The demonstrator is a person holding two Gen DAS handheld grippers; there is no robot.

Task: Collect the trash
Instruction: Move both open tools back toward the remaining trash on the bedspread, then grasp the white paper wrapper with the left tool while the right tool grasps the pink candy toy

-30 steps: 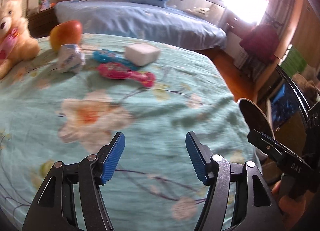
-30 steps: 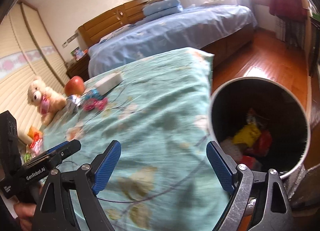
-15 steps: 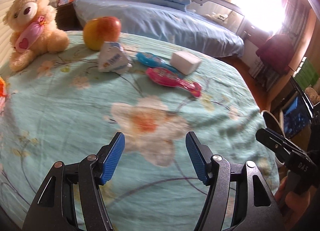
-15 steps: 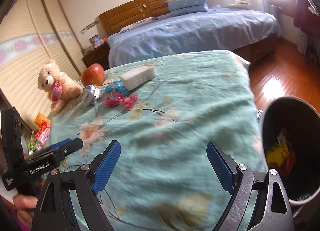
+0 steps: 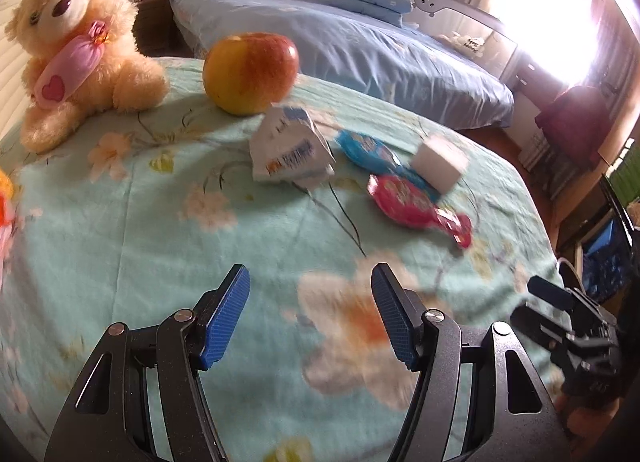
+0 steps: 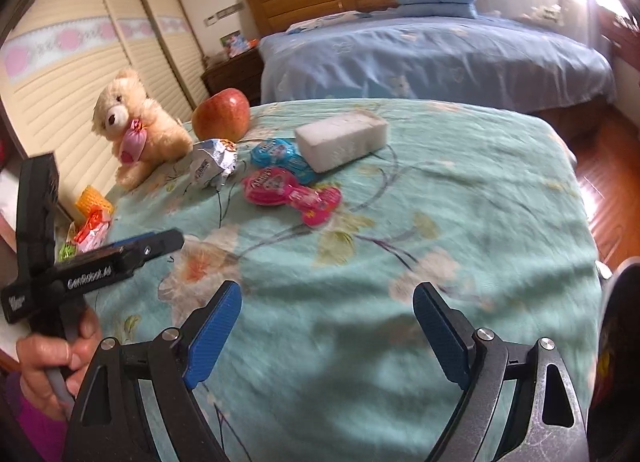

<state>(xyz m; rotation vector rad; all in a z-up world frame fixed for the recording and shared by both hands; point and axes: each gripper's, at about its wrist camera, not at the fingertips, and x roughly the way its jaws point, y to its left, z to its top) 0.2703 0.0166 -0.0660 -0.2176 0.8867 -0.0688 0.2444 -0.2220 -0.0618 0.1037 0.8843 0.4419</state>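
A crumpled white carton point(image 5: 289, 151) point(image 6: 212, 162) lies on the teal flowered bedspread point(image 5: 120, 230). Beside it lie a blue wrapper point(image 5: 368, 150) point(image 6: 276, 154), a pink wrapper point(image 5: 416, 206) point(image 6: 288, 192) and a white block point(image 5: 440, 162) point(image 6: 340, 138). My left gripper point(image 5: 310, 314) is open and empty, short of the carton. My right gripper point(image 6: 328, 334) is open and empty, farther back from the wrappers. The black trash bin's rim point(image 6: 616, 342) shows at the far right edge of the right wrist view.
An apple point(image 5: 250, 72) point(image 6: 222, 114) and a teddy bear point(image 5: 76, 42) point(image 6: 132, 122) sit behind the carton. Orange and red wrappers point(image 6: 94, 218) lie at the bed's left side. A blue bed point(image 6: 432, 54) stands behind. Wooden floor lies to the right.
Both grippers have swung left and forward toward the litter; the carton, apple and bear loom larger. The bin has slid almost out of the right wrist view. Both stayed open.
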